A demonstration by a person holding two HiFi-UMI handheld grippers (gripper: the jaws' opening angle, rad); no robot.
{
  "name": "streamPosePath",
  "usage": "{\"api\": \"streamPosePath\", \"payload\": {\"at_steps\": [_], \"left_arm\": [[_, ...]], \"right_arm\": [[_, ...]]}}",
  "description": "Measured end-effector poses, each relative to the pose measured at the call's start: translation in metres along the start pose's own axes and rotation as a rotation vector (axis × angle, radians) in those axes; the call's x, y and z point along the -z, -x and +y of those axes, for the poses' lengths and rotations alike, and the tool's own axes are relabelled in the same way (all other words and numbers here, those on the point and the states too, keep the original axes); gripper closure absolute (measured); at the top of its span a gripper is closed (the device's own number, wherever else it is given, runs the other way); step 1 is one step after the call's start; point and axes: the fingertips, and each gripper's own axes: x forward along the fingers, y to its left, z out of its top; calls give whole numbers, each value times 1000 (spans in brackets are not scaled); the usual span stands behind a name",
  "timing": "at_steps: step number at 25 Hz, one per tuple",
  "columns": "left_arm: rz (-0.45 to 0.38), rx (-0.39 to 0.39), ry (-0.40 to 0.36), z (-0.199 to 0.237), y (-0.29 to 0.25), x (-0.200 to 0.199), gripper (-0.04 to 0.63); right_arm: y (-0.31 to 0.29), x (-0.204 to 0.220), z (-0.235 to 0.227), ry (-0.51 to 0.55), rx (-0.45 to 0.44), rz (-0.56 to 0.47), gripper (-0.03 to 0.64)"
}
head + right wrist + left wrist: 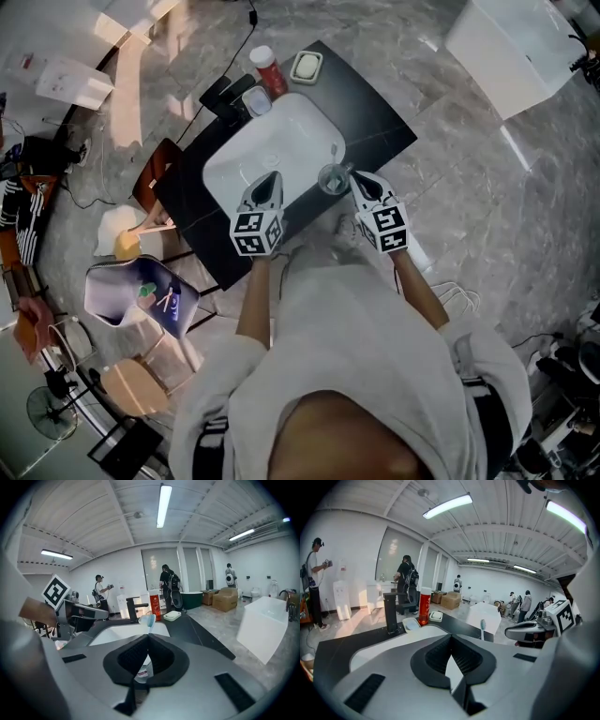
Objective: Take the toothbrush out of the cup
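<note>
Right gripper view | toothbrush (149, 619) upright, bristles up | left claw (451, 639), right claw (148, 637) closed

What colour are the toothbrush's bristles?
Blue. The toothbrush shows best in the right gripper view.

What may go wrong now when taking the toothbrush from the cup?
1. The right gripper has shut jaws close to the cup; pushing forward may knock it into the sink.
2. The cup stands at the sink's rim, and no gripper holds it; pulling the toothbrush may tip it.
</note>
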Motion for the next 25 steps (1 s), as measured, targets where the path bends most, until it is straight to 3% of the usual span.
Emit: {"api": "streamPosePath", "payload": {"at_steps": [5,17,25], "left_arm": [[24,18,4,-1,-8,10,569],[57,148,12,7,-37,23,569],[71,189,16,14,-46,30,569]], "right_arm": [[-9,7,0,-3,-4,20,604],[-32,20,7,-2,45,86,603],[-53,27,8,8,29,133,368]]}}
